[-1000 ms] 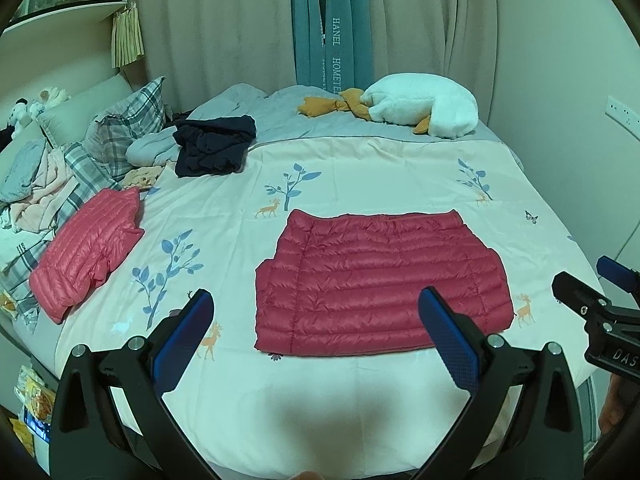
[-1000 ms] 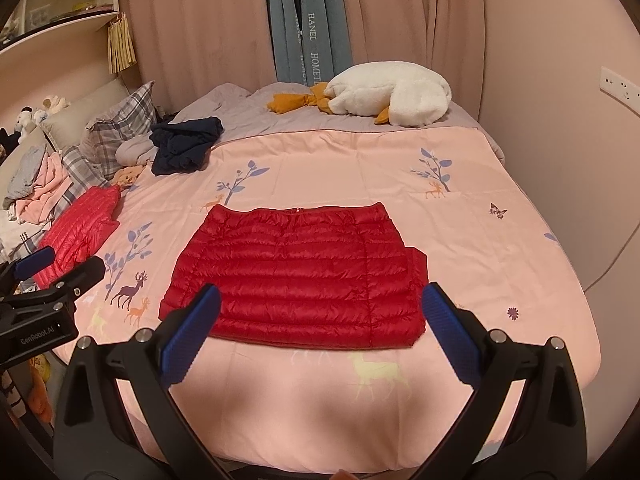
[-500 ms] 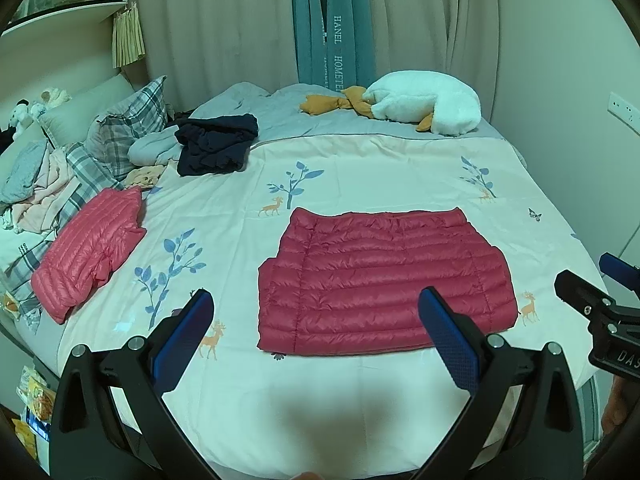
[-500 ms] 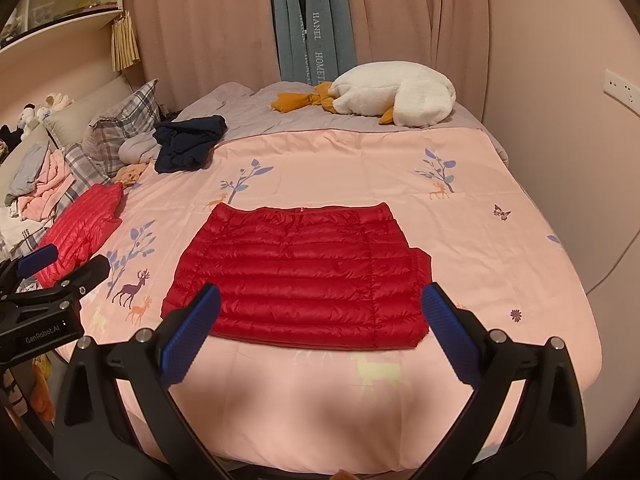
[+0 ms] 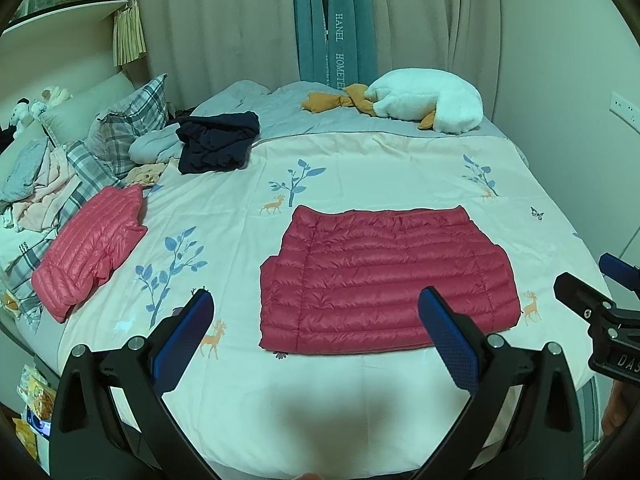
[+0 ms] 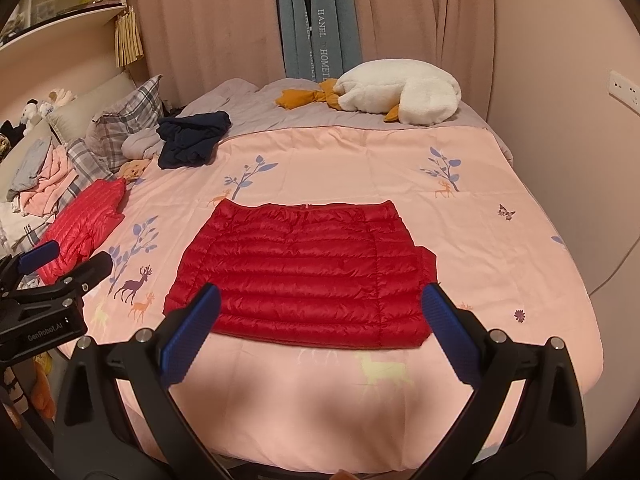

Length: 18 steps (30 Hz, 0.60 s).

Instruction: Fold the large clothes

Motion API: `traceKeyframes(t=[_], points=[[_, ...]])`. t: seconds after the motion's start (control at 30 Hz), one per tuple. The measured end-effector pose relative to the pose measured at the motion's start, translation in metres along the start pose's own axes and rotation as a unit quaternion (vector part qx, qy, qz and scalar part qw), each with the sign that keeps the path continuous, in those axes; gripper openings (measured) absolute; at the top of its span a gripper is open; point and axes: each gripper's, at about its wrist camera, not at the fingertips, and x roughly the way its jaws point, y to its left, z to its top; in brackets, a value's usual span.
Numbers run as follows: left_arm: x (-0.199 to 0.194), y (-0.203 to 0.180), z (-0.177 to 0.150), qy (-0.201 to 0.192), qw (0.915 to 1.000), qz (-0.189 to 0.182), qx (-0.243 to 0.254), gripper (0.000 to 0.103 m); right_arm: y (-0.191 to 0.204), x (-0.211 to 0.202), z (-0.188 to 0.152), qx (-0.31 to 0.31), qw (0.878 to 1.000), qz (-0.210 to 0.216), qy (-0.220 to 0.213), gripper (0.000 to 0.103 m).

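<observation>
A red quilted down jacket [image 5: 384,280] [image 6: 304,272] lies flat on the bed, folded into a wide rectangle. My left gripper [image 5: 316,336] hovers open above the bed's near edge, short of the jacket's front hem, with nothing between its blue pads. My right gripper [image 6: 320,332] is also open and empty, held back from the same hem. Each view catches the other gripper at its side: the right one [image 5: 600,304] and the left one [image 6: 48,280]. A second, pinker down jacket [image 5: 88,256] [image 6: 80,228] sits folded at the bed's left side.
A dark navy garment [image 5: 216,144] lies crumpled at the back left by plaid pillows [image 5: 124,124] and a heap of clothes [image 5: 36,184]. A white plush goose [image 5: 424,100] rests at the far end before the curtains [image 5: 336,20]. A wall [image 5: 580,80] runs along the bed's right side.
Both grippers have drifted slightly back and up, so the jacket sits a little lower in each view. The jacket itself has not moved, and both grippers stay open.
</observation>
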Motion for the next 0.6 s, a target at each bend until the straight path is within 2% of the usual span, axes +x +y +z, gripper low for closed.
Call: traceKeyframes(t=[0.6], points=[[0.0013, 0.0076, 0.0005, 0.0, 1.0, 0.004, -0.009, 0.102, 0.003, 0.0034, -0.0011, -0.003, 1.0, 0.003, 0.0, 0.101]])
